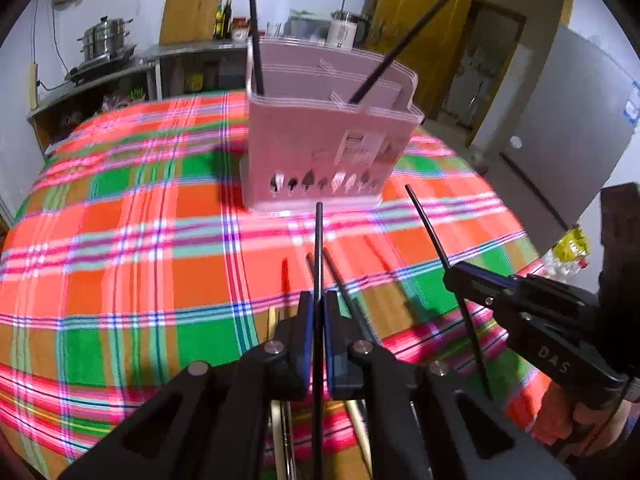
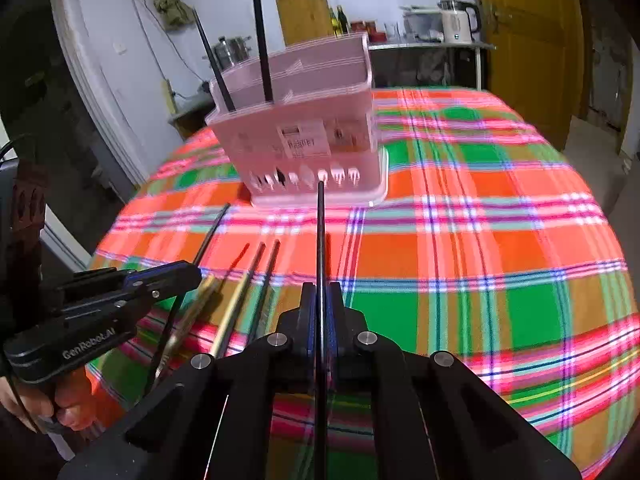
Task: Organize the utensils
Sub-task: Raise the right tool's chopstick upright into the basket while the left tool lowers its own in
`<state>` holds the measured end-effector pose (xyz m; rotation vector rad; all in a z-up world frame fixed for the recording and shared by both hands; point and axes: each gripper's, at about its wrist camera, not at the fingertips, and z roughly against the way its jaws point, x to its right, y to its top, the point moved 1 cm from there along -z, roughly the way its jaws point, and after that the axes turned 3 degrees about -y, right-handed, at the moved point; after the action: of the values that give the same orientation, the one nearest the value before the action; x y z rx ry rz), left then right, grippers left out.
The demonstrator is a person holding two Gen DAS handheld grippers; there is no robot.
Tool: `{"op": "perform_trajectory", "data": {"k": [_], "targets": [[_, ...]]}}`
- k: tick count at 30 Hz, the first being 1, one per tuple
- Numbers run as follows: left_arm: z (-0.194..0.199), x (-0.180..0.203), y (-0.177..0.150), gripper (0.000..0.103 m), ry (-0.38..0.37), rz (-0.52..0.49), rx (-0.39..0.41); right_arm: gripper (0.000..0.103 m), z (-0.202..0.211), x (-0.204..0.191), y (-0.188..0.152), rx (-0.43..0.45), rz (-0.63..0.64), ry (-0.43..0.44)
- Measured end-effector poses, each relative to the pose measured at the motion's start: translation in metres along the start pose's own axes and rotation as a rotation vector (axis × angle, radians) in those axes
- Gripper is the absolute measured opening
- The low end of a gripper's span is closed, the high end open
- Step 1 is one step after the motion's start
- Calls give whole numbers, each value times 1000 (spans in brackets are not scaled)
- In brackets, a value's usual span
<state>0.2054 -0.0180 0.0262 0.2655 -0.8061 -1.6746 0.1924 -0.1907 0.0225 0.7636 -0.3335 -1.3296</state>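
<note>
A pink plastic utensil basket [image 1: 328, 136] stands on the plaid tablecloth [image 1: 140, 240] toward the far edge of the table, with two black chopsticks [image 1: 256, 28] already leaning upright in its compartments, one at each end. Nearer the front edge several loose chopsticks [image 2: 240, 292] lie side by side on the cloth (some dark, some pale wood with a reddish tip; the exact count is hard to tell), between the two grippers and partly hidden under the left one. Behind the table are a steel counter with a stacked steamer pot [image 1: 105, 38], a wooden cutting board [image 1: 191, 10] against the wall, an electric kettle [image 2: 458, 20] and a yellow door [image 2: 528, 40]. The left gripper [image 1: 319, 300] is closed almost fully on a single black chopstick [image 1: 319, 248], whose tip points at the basket's base. The right gripper [image 2: 321, 296] is likewise pinched tight on another black chopstick [image 2: 320, 232], held above the cloth and aimed at the basket's slotted lower wall.
</note>
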Motion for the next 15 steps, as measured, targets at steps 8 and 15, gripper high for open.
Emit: {"op": "perform_trajectory", "data": {"k": [8,15], "targets": [[43,9,19,5,-27,-32,101,5,40,-4,20,115,4,21],[70,15,31,5,-32,-53,165,5,67,-6,30,192,4,37]]}}
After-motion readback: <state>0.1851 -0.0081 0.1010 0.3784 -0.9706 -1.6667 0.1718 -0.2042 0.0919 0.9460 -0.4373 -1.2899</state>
